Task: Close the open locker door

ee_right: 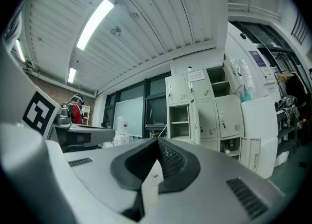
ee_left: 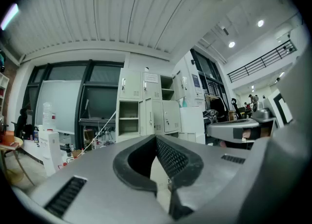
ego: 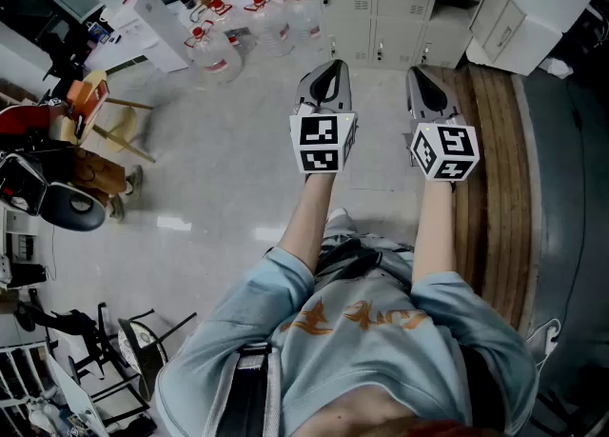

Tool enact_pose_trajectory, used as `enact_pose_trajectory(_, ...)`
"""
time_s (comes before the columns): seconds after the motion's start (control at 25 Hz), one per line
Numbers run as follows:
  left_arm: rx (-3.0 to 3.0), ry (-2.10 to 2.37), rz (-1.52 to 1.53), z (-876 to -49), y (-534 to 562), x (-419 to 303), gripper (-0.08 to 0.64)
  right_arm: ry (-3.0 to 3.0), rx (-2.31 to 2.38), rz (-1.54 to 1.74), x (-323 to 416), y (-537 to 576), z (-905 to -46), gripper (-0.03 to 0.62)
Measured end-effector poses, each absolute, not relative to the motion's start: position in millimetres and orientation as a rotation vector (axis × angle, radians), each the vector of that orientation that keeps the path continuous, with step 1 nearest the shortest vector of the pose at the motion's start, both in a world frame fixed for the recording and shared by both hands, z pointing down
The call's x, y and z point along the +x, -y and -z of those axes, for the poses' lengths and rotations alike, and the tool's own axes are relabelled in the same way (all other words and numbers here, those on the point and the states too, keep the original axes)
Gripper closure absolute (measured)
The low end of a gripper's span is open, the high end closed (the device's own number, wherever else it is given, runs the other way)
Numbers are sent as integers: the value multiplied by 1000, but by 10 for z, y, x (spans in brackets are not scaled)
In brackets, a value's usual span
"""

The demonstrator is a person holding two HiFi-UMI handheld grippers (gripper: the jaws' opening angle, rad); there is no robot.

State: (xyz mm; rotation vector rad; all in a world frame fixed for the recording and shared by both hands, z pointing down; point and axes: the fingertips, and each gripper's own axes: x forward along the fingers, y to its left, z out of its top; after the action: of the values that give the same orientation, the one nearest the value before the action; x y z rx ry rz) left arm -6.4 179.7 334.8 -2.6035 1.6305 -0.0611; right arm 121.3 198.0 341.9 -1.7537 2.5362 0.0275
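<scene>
The person stands on a pale floor point(ego: 219, 168) and holds both tools forward, side by side and apart from each other. The left gripper point(ego: 326, 78) has its two jaws pressed together; in the left gripper view point(ee_left: 156, 139) the black pads meet at the tips and nothing is between them. The right gripper point(ego: 423, 83) is the same: in its own view point(ee_right: 157, 141) the jaws are pressed together and hold nothing. Both tools point toward the bank of grey lockers point(ego: 395, 7), which stands well apart from them, at the far end of the floor. In this bank, the left column has one open compartment point(ee_right: 179, 120) with shelves inside, and the locker door point(ee_right: 193, 118) stands just beside it on its right side, seen at an angle. The left gripper view shows the same open compartment point(ee_left: 129, 118). Some more compartments on the right side of the bank are open too, so I cannot tell which door is the task's one. Large water bottles point(ego: 217, 49) stand on the floor to the left of the lockers. A wooden platform point(ego: 490, 168) runs along the person's right side.
</scene>
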Motion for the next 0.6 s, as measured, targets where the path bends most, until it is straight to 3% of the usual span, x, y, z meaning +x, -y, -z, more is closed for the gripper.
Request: enact_pose_trajectory(0.6, -2690, -1585, 92, -3422, -1556, 230, 538, -2415, -1814, 62, 1636, -1743, -3399, 561)
